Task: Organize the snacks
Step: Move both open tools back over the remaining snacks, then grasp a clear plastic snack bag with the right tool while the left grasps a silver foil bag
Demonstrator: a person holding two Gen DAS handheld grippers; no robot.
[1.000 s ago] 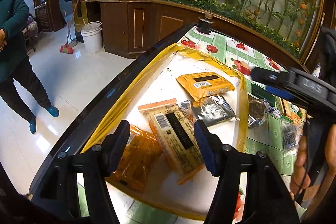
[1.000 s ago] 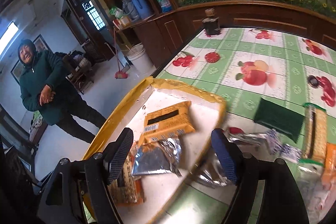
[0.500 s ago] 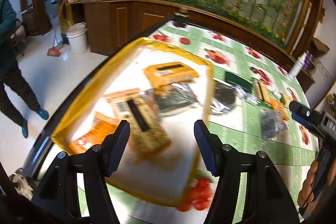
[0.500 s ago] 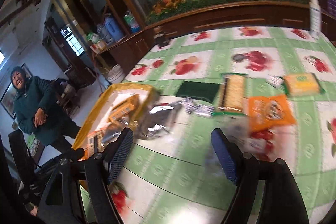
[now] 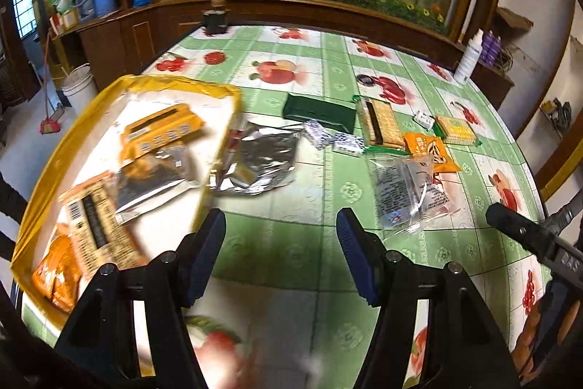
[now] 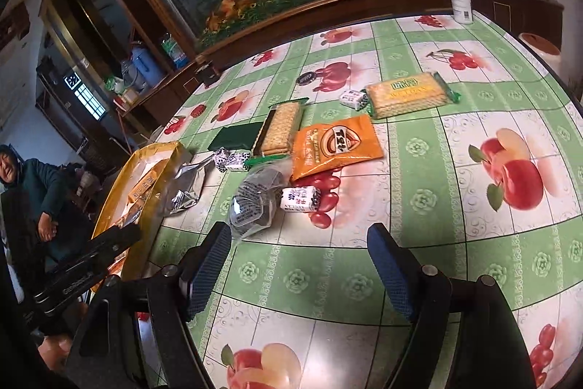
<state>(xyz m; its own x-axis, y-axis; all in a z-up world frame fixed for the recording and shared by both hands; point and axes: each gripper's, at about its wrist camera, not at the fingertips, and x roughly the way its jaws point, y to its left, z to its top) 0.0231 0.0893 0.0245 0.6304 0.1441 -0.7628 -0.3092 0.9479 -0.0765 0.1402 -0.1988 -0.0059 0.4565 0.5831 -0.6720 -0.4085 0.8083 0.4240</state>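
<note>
Left wrist view: your left tongs (image 5: 280, 243) stand spread and empty over the counter (image 5: 291, 243); the yellow tray (image 5: 47, 170) is blurred, its packets hard to read, and has slid leftward; right wrist view: your right tongs (image 6: 298, 257), spread, empty, now face loose snacks, the orange pouch (image 6: 337, 144) legible only here.

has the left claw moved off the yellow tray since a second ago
Yes. The left claw, open and empty, was over the yellow tray; now it hangs over bare tablecloth to the tray's right, nearer the silver pouch.
</note>
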